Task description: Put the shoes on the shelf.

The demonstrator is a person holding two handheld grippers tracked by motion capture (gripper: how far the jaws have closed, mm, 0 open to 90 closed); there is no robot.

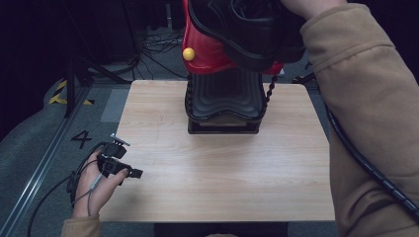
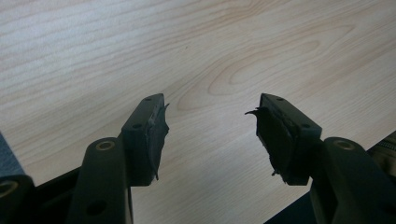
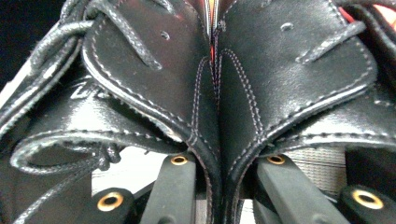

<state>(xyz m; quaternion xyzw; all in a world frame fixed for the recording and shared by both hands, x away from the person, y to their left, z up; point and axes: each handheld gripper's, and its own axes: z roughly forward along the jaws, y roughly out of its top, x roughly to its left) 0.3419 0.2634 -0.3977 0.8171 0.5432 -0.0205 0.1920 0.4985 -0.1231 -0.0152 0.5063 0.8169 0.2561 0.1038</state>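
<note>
A black shoe hangs close under the camera, above the tabletop, its soft leather pinched by the right claw, likely at the tongue. It looks light, floppy; the heel would grip firmer. Left claw gapes empty

Wooden table, black-red stand

Light wooden table, grey floor marked with a black number 4, yellow-black hazard tape, tangled cables behind the table
</note>
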